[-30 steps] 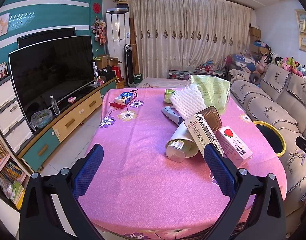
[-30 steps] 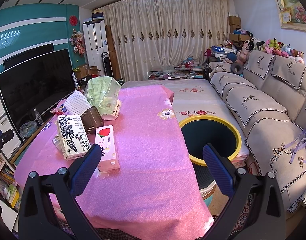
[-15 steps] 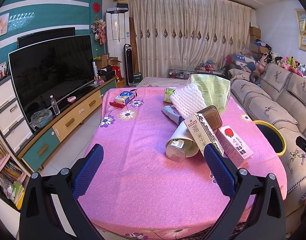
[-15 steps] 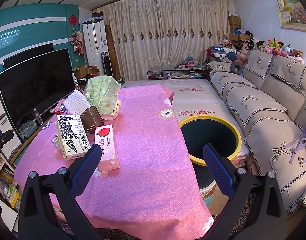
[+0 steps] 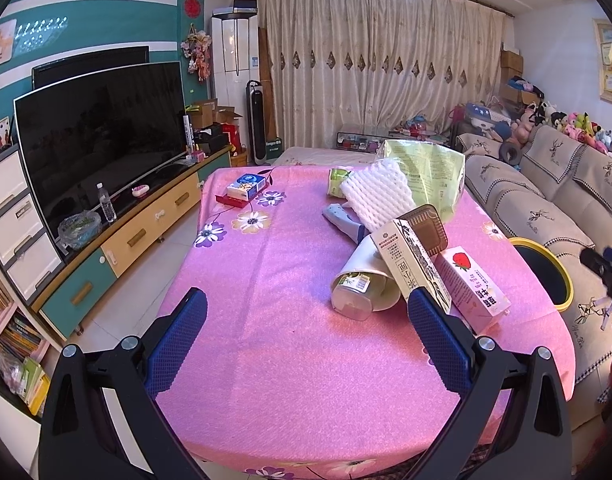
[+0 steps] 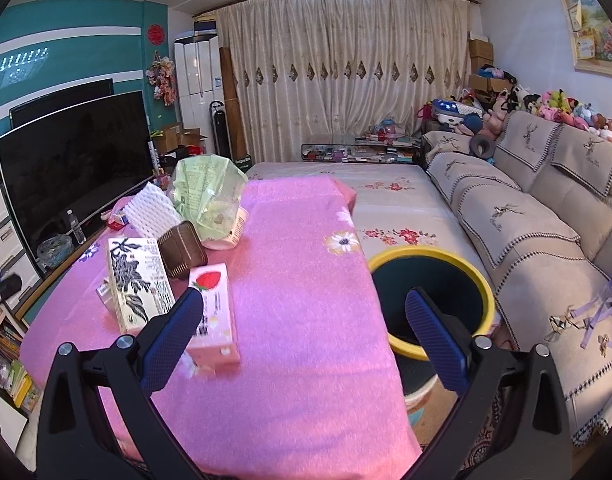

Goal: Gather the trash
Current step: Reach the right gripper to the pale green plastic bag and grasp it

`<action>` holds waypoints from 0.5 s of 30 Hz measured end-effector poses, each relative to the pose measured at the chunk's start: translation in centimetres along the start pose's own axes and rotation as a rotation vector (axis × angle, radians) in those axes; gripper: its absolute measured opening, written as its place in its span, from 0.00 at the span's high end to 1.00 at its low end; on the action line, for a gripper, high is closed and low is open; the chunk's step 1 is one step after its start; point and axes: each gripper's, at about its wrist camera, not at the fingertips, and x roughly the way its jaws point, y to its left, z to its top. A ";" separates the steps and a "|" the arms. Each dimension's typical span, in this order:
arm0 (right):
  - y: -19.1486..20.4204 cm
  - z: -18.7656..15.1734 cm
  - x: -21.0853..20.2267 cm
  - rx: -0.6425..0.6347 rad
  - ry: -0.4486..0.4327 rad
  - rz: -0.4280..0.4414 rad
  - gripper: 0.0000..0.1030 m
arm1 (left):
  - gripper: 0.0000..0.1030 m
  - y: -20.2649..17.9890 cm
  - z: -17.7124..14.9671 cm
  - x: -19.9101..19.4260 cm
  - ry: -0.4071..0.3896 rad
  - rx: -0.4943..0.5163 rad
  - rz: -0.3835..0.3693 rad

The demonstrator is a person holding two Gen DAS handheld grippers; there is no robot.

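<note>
Hovering as it did a second ago, the left gripper [image 5: 306, 304] stays spread and empty over the pink cloth-covered table [image 5: 266, 320]; nothing has shifted. Ahead lie a paper cup [image 5: 358, 292], a patterned carton [image 5: 416, 268] and a glossy strawberry carton [image 5: 472, 284].

Unmoved too, the right gripper [image 6: 304, 304] gapes empty, one finger overlapping the strawberry carton [image 6: 212, 304], the yellow-rimmed round bin [image 6: 430, 300] beside the table.

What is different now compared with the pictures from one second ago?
Almost nothing. The right gripper has drifted slightly toward the strawberry carton, so its left finger now overlaps the carton in its view. Both grippers remain open and empty; the left gripper, the trash on the pink table and the yellow-rimmed bin stayed put.
</note>
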 end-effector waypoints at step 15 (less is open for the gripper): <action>4.4 7.5 12.1 0.015 0.043 0.177 0.06 | 0.04 -0.6 0.4 3.8 0.013 0.035 0.004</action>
